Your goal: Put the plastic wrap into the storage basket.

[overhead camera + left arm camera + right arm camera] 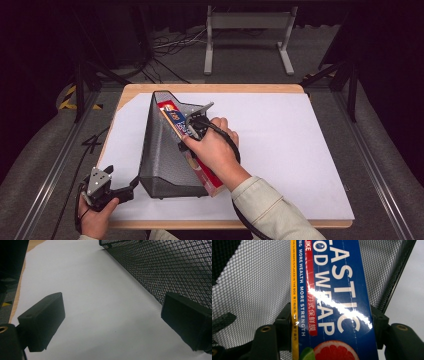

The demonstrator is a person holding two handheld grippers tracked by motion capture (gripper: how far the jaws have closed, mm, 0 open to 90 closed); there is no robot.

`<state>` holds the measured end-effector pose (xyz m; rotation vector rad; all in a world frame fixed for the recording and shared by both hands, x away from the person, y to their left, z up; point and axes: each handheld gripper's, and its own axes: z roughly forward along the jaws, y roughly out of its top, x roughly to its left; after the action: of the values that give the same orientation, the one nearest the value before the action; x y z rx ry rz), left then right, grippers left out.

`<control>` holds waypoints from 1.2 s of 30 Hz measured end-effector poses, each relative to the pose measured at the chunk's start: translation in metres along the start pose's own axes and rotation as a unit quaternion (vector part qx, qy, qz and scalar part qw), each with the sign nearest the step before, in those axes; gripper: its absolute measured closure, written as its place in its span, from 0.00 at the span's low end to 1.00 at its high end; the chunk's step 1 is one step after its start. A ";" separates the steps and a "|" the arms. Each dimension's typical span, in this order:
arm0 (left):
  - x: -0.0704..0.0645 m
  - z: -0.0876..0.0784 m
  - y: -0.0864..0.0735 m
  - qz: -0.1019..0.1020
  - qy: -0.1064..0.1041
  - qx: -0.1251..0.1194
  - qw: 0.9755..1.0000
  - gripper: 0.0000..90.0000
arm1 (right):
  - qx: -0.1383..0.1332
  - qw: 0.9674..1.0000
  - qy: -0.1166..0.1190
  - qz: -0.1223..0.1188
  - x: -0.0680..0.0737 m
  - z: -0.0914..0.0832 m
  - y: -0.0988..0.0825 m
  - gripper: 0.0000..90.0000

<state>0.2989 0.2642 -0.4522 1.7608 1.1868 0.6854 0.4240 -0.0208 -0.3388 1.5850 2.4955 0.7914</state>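
A long blue, red and yellow box of plastic food wrap [172, 116] lies slanted inside a black mesh holder [160, 150] that rests on its side on the white sheet. My right gripper [192, 127] is shut on the box, whose printed face [337, 290] runs up between the jaws, with mesh [249, 290] behind it. My left gripper [131, 187] is open at the holder's near left corner. Between its wide-apart jaws is bare white sheet, my left gripper [112, 322] pointing along the mesh wall [170, 265], which stands just beyond the right-hand jaw.
The white sheet [290, 150] covers most of the wooden table [210, 88], with open room to the right of the holder. Beyond the table a grey metal stand [247, 22] and loose cables [170, 42] sit on the floor. Dark frame rails flank both sides.
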 end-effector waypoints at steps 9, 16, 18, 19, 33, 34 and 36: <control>0.000 -0.002 -0.001 -0.001 0.003 0.000 1.000 0.07 | 0.029 0.999 -0.020 -0.003 0.000 0.011 0.002 0.43; 0.001 -0.002 -0.001 -0.002 0.004 0.000 1.000 0.07 | 0.051 0.998 -0.021 0.001 -0.004 0.016 0.004 0.43; 0.001 -0.002 -0.001 -0.002 0.003 0.000 1.000 0.07 | 0.053 0.998 -0.021 -0.002 -0.003 0.017 0.004 0.43; 0.001 -0.002 -0.001 -0.002 0.003 0.001 1.000 0.07 | 0.055 0.998 -0.022 -0.004 -0.002 0.017 0.004 0.43; 0.002 -0.004 -0.002 -0.003 0.004 0.002 1.000 0.07 | 0.027 0.999 -0.002 -0.032 0.003 0.012 0.006 0.27; 0.002 -0.004 -0.003 -0.004 0.004 0.002 1.000 0.07 | 0.021 0.999 0.004 -0.033 0.002 0.011 0.006 0.26; 0.002 -0.004 -0.003 -0.004 0.004 0.001 1.000 0.07 | 0.017 0.999 0.005 -0.033 0.002 0.010 0.006 0.26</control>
<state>0.2953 0.2685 -0.4531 1.7565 1.1995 0.6870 0.4312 -0.0139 -0.3444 1.5041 2.5666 0.7558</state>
